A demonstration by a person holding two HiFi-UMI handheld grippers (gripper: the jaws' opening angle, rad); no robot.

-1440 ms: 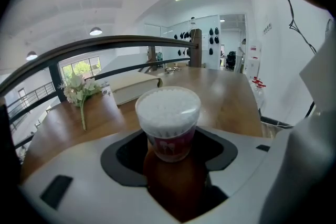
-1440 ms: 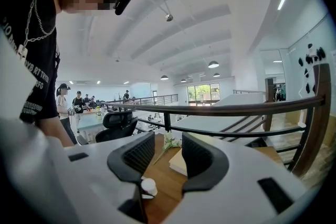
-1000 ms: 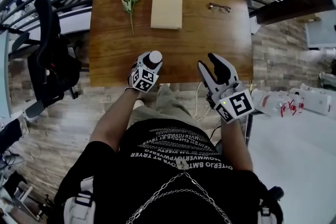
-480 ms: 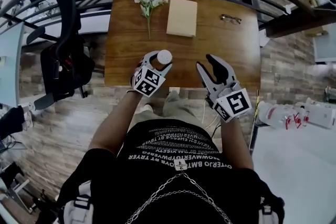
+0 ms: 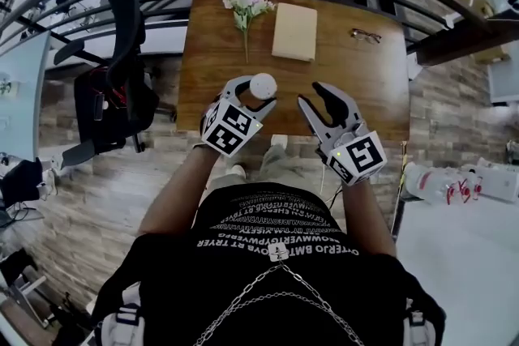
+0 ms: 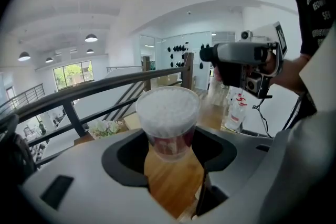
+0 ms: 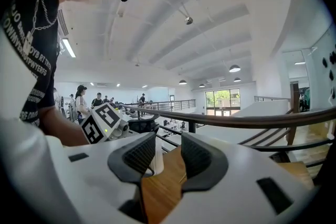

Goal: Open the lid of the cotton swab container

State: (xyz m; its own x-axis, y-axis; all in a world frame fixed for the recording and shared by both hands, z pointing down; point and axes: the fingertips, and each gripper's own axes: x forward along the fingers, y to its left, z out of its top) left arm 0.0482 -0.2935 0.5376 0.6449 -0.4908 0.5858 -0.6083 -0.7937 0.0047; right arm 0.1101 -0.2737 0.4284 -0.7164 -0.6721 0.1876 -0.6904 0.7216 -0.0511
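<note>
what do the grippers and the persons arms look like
Both the left gripper and right gripper are white-grey plastic tongs with black ribbed pads. Each carries a white cube with black square markers and a small green light. The person wears a black short-sleeved T-shirt with white lettering.

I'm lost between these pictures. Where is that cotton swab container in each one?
Head view: the cotton swab container sits just left of centre, held in the left gripper above the table.
Left gripper view: dead centre, gripped between the jaws, white top towards the camera.
Right gripper view: I cannot make it out here.
Shared landmark: the wooden table, which also shows under the jaws in both gripper views.
</note>
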